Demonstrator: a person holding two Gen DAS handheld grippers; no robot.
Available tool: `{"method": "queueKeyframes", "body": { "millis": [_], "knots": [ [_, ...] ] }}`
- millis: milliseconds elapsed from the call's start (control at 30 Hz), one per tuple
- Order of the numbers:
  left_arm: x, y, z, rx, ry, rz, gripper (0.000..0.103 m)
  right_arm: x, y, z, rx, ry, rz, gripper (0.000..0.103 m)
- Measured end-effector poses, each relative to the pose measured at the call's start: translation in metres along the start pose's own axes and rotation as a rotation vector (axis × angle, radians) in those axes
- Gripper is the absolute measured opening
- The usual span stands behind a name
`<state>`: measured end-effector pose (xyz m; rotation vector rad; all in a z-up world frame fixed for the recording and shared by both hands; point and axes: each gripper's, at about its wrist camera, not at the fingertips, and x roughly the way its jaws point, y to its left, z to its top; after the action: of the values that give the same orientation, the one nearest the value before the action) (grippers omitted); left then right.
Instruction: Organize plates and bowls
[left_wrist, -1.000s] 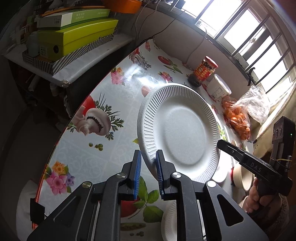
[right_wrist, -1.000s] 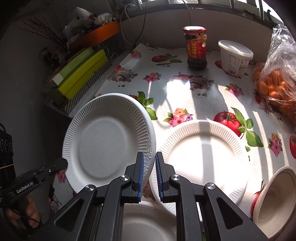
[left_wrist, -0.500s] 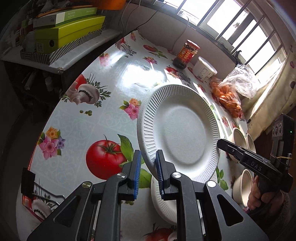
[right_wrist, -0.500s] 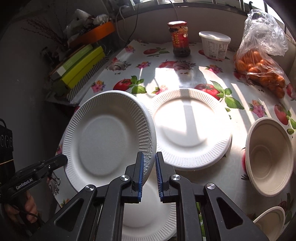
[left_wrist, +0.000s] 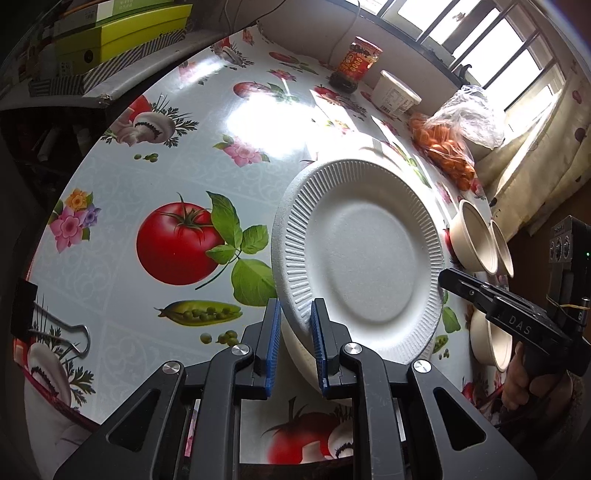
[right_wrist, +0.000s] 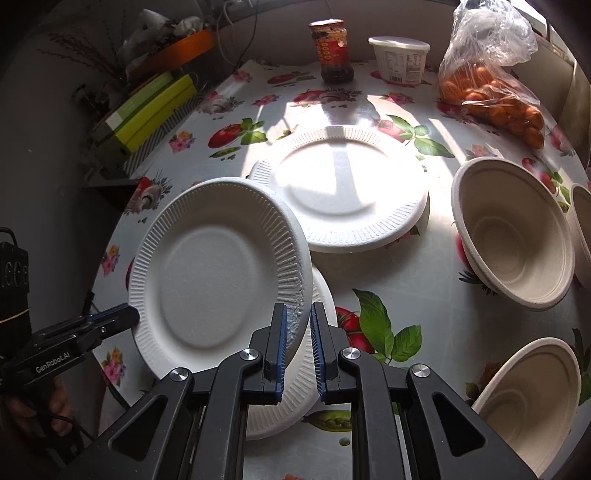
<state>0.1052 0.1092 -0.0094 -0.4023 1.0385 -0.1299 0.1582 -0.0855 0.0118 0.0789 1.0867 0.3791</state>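
A white paper plate (left_wrist: 362, 258) (right_wrist: 210, 273) is held tilted above the table by both grippers at opposite rims. My left gripper (left_wrist: 294, 325) is shut on its near rim in the left wrist view. My right gripper (right_wrist: 298, 325) is shut on its other rim. A second plate (right_wrist: 306, 376) lies on the table under the held one. A third plate (right_wrist: 347, 192) lies further back in sunlight. Beige bowls (right_wrist: 513, 232) (right_wrist: 532, 398) (left_wrist: 474, 236) stand at the right.
A sauce jar (right_wrist: 333, 50), a white tub (right_wrist: 400, 59) and a bag of oranges (right_wrist: 491, 88) stand at the table's far edge. Green boxes (right_wrist: 147, 114) lie on a shelf at the left. A binder clip (left_wrist: 44, 325) grips the tablecloth edge.
Both grippers have moved back toward the table's near side and lower, carrying the plate together. More bowls and the near plate have come into view.
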Motion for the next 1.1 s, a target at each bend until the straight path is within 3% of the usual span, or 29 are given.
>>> {"method": "queueKeyframes", "body": {
  "millis": [633, 1100],
  "knots": [
    [0.011, -0.011, -0.014, 0.037, 0.055, 0.023, 0.017, 0.001, -0.010, -0.024, 0.017, 0.041, -0.018, 0.014],
    [0.013, -0.011, -0.014, 0.043, 0.066, 0.021, 0.019, -0.002, -0.009, -0.024, 0.015, 0.039, -0.029, 0.015]
  ]
}}
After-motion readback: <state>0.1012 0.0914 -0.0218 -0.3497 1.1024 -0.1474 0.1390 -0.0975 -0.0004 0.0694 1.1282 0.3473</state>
